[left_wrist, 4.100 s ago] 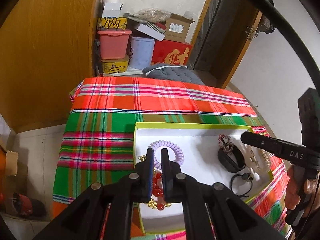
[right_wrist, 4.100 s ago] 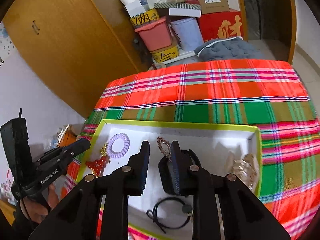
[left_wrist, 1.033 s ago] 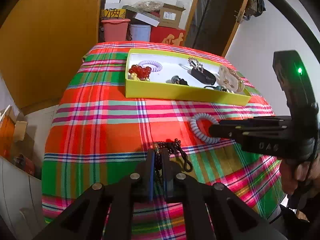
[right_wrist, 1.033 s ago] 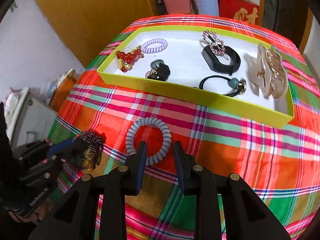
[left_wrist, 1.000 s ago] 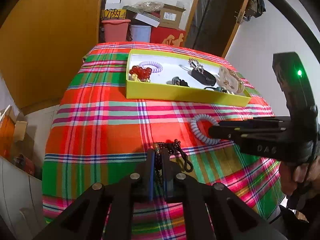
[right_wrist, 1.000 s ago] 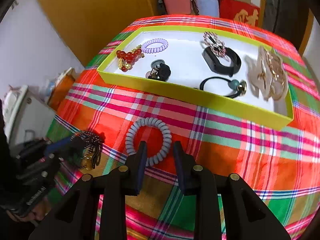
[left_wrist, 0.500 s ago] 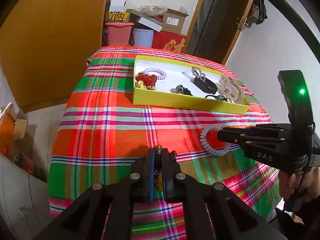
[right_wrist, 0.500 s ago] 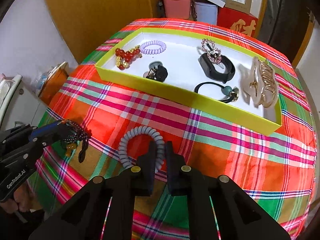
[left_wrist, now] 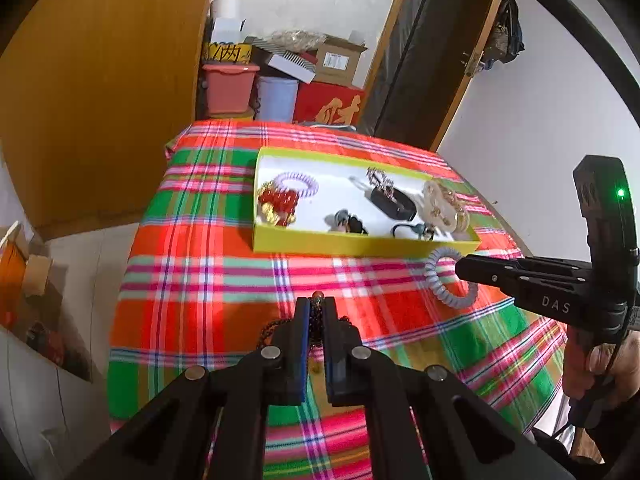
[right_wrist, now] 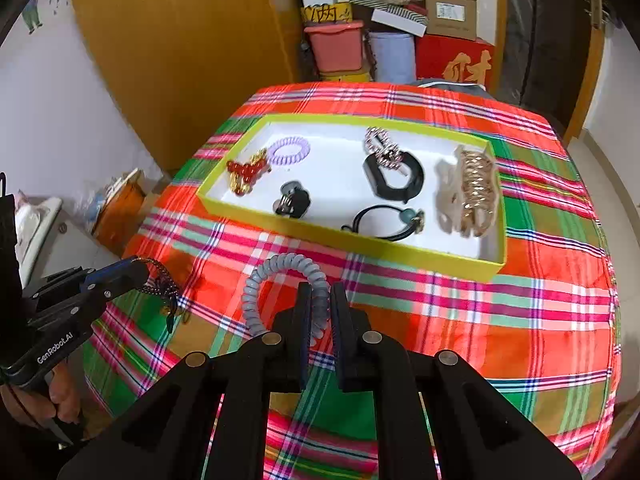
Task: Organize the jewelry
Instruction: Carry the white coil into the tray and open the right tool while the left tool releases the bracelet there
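Note:
A yellow-rimmed white tray lies on the plaid cloth and holds several pieces of jewelry and hair ties. My left gripper is shut on a dark beaded bracelet, which hangs above the cloth in the right wrist view. My right gripper is shut on a grey coil hair tie, lifted just in front of the tray's near wall; the tie also shows in the left wrist view.
In the tray lie a red bead bracelet, a lilac coil tie, a black bangle, a black elastic tie and a gold claw clip. Stacked boxes and bins stand behind the table.
Both grippers have risen off the cloth with their items and moved toward the tray. The right gripper closed on the coil tie between one second ago and half a second ago.

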